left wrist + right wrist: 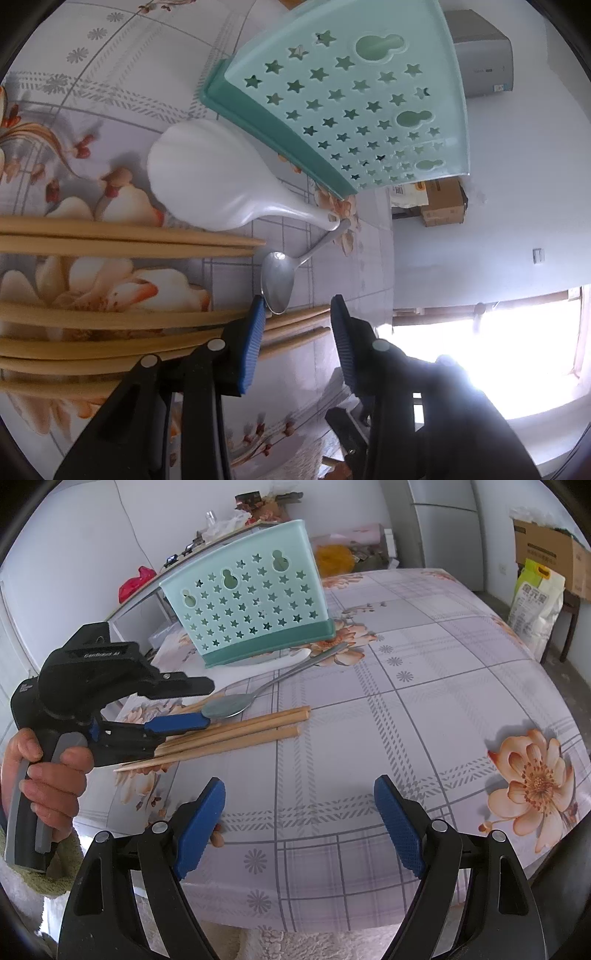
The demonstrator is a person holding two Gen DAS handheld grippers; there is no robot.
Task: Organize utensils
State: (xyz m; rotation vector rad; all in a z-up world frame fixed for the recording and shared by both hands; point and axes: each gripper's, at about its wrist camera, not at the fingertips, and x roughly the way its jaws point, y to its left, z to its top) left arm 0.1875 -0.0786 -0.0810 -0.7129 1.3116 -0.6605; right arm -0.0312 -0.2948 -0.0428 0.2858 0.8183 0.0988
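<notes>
A mint-green star-pierced utensil basket (351, 99) (251, 602) stands upright on the flowered tablecloth (406, 686). A white rice paddle (207, 177) (266, 664) lies at its foot. Beside the paddle lies a metal spoon (277, 284) (280, 679). Several wooden chopsticks (110, 240) (251, 727) lie in front of it. My left gripper (298, 301) (210, 704) is open just over the spoon bowl and the chopsticks; some chopstick ends show in its gap, and the pads press on nothing. My right gripper (299, 784) hangs wide open over bare cloth near the table's front edge, holding nothing.
A person's hand (48, 775) grips the left tool's handle at the table's left edge. Behind the basket is a cluttered shelf (221, 528). A fridge (443, 524), a cardboard box (546, 554) and a rice bag (535, 609) stand beyond the table's right side.
</notes>
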